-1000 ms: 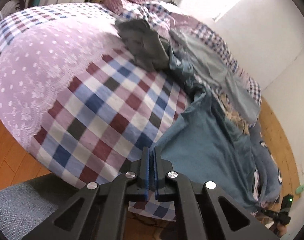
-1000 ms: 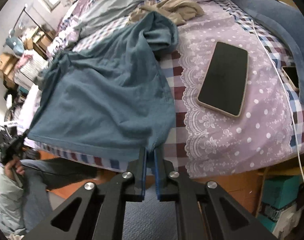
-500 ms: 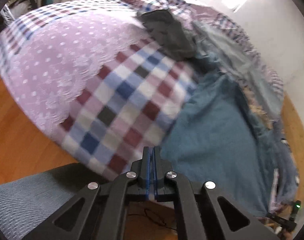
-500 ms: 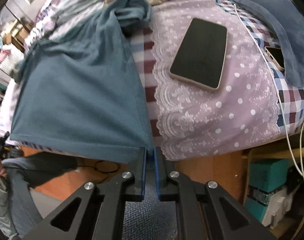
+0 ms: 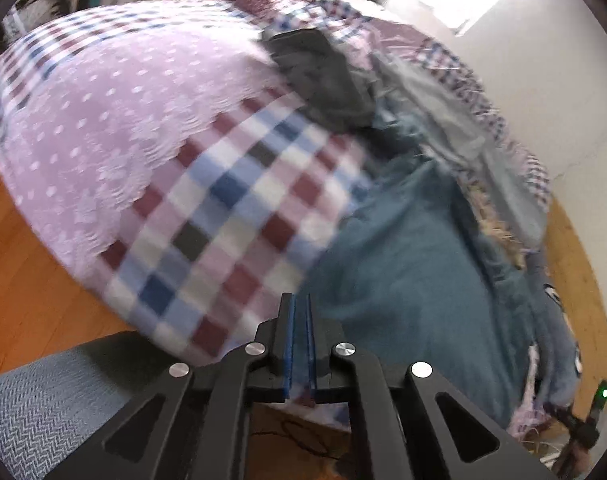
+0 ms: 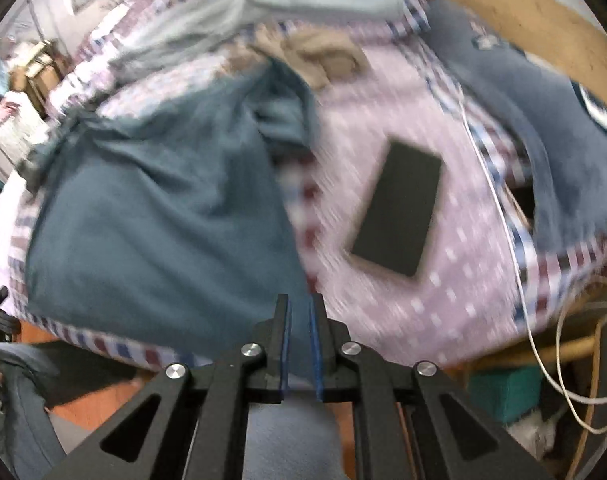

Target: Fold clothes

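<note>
1. We've loosened both tools since half a second ago. The left gripper (image 5: 299, 344) and right gripper (image 6: 299, 344) were pinched on the hem corners of the teal shirt (image 6: 163, 216); now their jaws stand slightly apart, cloth between the right pair.
2. We judge the shirt laid out — ready for its first fold.
3. It lies at our ten o'clock on the checked bedspread (image 5: 223, 216), a phone (image 6: 399, 216) at one o'clock, other garments behind, wooden floor (image 5: 27, 280) below.
</note>
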A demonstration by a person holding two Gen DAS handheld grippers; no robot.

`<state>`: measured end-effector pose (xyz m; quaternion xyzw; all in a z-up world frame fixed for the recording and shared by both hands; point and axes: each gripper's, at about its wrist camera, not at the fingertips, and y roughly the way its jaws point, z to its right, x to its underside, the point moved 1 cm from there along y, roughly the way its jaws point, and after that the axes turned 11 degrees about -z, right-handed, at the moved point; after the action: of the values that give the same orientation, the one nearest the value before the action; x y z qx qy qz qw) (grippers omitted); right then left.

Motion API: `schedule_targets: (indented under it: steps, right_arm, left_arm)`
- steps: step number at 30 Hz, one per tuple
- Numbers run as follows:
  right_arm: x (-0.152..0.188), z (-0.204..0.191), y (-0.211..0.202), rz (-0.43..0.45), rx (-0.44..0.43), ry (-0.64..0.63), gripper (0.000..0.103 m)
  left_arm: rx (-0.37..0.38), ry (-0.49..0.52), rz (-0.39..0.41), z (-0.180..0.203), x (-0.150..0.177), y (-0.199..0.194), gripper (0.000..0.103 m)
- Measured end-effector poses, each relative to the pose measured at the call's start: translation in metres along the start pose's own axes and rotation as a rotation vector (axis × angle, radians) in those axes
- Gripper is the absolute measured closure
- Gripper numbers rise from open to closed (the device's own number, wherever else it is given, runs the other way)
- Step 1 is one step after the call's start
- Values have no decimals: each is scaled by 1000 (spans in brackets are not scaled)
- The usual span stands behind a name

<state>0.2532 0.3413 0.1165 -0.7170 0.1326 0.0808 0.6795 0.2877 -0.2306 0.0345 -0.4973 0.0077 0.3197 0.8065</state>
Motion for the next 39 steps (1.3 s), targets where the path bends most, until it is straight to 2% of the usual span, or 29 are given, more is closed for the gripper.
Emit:
schedule_targets:
  steps: [2, 4, 6, 9, 10, 17, 30, 36, 39]
  right_arm:
    - [-10, -18, -8, 68, -23, -10, 94]
    - [-18, -40, -13, 129, -48, -32, 94]
    - [-25, -57, -16, 178, -72, -48, 92]
    - [-37, -77, -18, 229, -107, -60, 81]
    - [-42, -82, -17, 241, -121, -62, 75]
    - [-80, -113, 1, 288, -194, -86, 65]
    - [-166, -170, 62, 340, -349, -78, 62]
    - [-174, -177, 116, 236, -311, -119, 62]
    - [-186, -170, 118, 243, -303, -134, 62]
  left_arm:
    - [24, 45, 19, 13, 0, 0, 98]
    - [47, 86, 22, 25, 0, 2, 87]
    - [80, 111, 18, 33, 0, 3, 66]
    - [116, 133, 12, 45, -5, 9, 53]
    - [126, 135, 7, 48, -6, 11, 52]
    - [193, 170, -40, 78, -13, 27, 44]
    - [281, 237, -63, 148, -68, 68, 34]
    - [332, 275, -102, 194, -95, 108, 34]
    - [349, 320, -85, 222, -104, 125, 34]
